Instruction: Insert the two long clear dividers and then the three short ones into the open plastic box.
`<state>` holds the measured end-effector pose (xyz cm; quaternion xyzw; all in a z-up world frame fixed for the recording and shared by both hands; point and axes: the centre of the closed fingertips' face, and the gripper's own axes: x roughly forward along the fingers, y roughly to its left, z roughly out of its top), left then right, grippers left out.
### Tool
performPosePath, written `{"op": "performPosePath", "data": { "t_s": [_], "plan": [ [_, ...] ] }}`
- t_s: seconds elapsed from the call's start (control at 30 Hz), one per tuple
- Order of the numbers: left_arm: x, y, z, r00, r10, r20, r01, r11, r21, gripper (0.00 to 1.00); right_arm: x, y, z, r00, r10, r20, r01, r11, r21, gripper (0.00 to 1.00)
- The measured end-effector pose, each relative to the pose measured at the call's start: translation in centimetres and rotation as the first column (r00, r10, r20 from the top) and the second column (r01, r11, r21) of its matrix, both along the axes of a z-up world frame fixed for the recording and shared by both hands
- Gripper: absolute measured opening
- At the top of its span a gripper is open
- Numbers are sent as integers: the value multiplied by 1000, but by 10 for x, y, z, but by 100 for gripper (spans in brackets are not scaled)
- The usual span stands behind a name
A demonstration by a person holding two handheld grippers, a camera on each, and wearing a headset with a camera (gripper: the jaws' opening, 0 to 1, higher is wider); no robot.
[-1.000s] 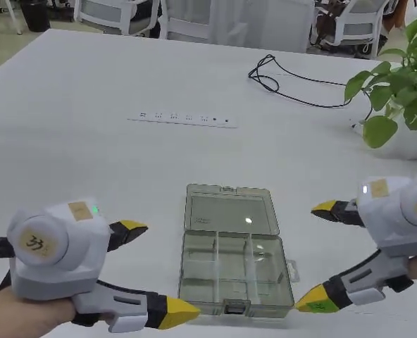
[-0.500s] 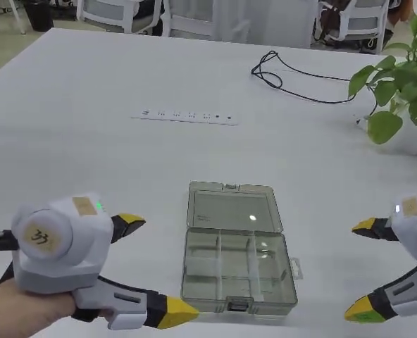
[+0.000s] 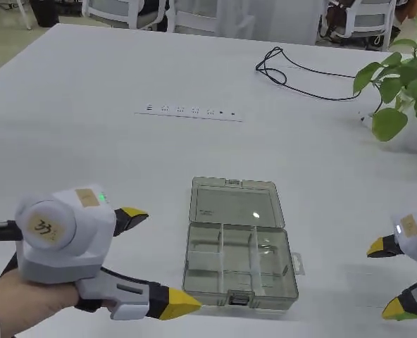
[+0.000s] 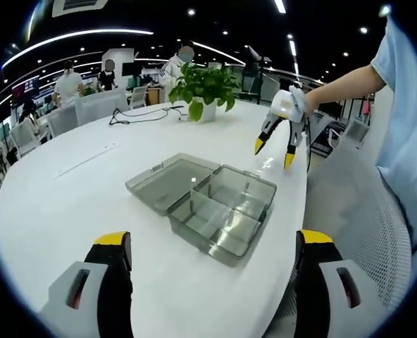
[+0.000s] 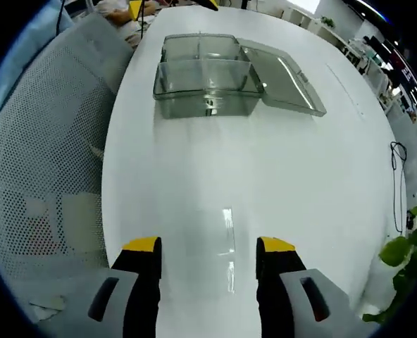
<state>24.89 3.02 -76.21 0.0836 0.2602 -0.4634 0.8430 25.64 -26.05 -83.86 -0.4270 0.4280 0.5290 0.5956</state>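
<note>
Jaws stand wide apart and empty on both grippers. The plastic box (image 3: 238, 271) lies open on the table (image 3: 89, 141), straight ahead of the left gripper (image 3: 160, 258) and near its fingertips. Its lid (image 3: 234, 204) lies flat on the far side, and the base's long side runs across from one gripper towards the other. The right gripper (image 3: 383, 278) hangs well apart. Clear dividers (image 3: 221, 255) appear to be seated already, and the left gripper is nearer for any pressing.
</note>
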Motion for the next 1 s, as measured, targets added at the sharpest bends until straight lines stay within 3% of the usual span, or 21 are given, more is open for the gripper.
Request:
{"op": "performPosePath", "data": {
  "t_s": [0.07,0.1,0.53,0.73,1.0],
  "plan": [
    [-1,0,0,1000,1,-1,-1,1000,-1,99,-1,2,-5,1000,6,-17,-6,1000,-8,48],
    [-2,1,-1,1000,2,-3,-2,1000,0,98,0,1,-8,999,39,-2,-39,999,-26,45],
    [-5,0,0,1000,8,-4,-8,1000,-10,98,-5,0,-18,999,28,-44,-29,999,-34,33],
    [-4,-2,1,1000,0,-2,0,1000,-12,97,-6,0,-18,998,37,-46,-38,999,-35,33],
    [-4,-3,1,1000,2,-6,-2,1000,-17,97,-5,1,-19,998,44,-47,-48,995,-87,32]
  ]
}}
